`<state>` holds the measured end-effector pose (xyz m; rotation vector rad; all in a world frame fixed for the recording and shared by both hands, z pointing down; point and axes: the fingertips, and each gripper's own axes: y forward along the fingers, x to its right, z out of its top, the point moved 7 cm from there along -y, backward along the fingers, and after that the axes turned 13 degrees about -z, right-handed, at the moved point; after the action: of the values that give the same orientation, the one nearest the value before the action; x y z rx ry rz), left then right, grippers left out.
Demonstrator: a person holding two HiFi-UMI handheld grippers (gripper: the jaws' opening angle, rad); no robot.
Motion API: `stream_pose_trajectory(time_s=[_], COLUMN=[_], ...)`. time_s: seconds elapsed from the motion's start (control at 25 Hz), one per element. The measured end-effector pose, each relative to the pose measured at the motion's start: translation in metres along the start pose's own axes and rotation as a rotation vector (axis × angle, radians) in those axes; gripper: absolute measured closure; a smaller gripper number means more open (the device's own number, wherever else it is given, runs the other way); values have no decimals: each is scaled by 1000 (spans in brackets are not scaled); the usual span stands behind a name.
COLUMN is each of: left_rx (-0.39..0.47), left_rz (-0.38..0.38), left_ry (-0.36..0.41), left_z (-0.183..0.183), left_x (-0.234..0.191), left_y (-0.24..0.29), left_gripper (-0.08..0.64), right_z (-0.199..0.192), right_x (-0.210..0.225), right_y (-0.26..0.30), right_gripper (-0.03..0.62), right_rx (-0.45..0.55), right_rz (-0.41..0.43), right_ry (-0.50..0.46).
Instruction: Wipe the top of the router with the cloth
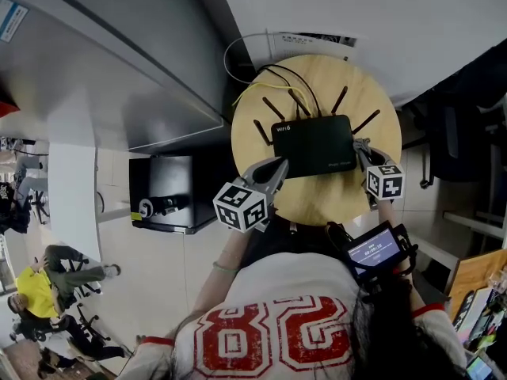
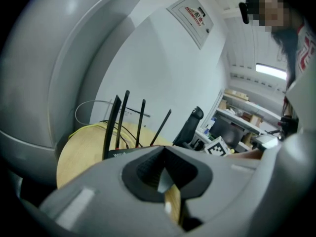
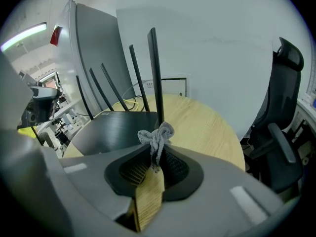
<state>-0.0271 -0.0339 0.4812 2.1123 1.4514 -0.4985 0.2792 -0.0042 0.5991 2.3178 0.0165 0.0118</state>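
Note:
The black router (image 1: pixel 313 145) with several upright antennas lies on the round wooden table (image 1: pixel 317 203). My right gripper (image 1: pixel 360 147) is at the router's right edge, shut on a small grey cloth (image 3: pixel 157 134) that bunches out of its tips just above the router's top (image 3: pixel 116 130). My left gripper (image 1: pixel 279 166) is at the router's near left corner. In the left gripper view its jaws (image 2: pixel 163 149) meet with nothing seen between them, and the router (image 2: pixel 114 154) and its antennas stand just beyond, to the left.
Yellow and black cables (image 1: pixel 273 77) run off the table's far side. A black office chair (image 3: pixel 281 132) stands to the right of the table, a black cabinet (image 1: pixel 162 192) and a grey desk (image 1: pixel 119 70) to the left. A small screen (image 1: pixel 372 250) sits near my right arm.

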Motion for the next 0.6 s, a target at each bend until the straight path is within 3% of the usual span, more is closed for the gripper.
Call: stream_pose_trajectory(time_s=[0.6], left_rx=[-64], left_rz=[-127], left_ry=[40], left_z=[-7], left_x=[21], left_y=[25], left_gripper=[558], right_z=[-54], right_x=[-12], right_y=[-40], right_gripper=[534], right_rx=[-18], right_rz=[-33], right_ry=[98])
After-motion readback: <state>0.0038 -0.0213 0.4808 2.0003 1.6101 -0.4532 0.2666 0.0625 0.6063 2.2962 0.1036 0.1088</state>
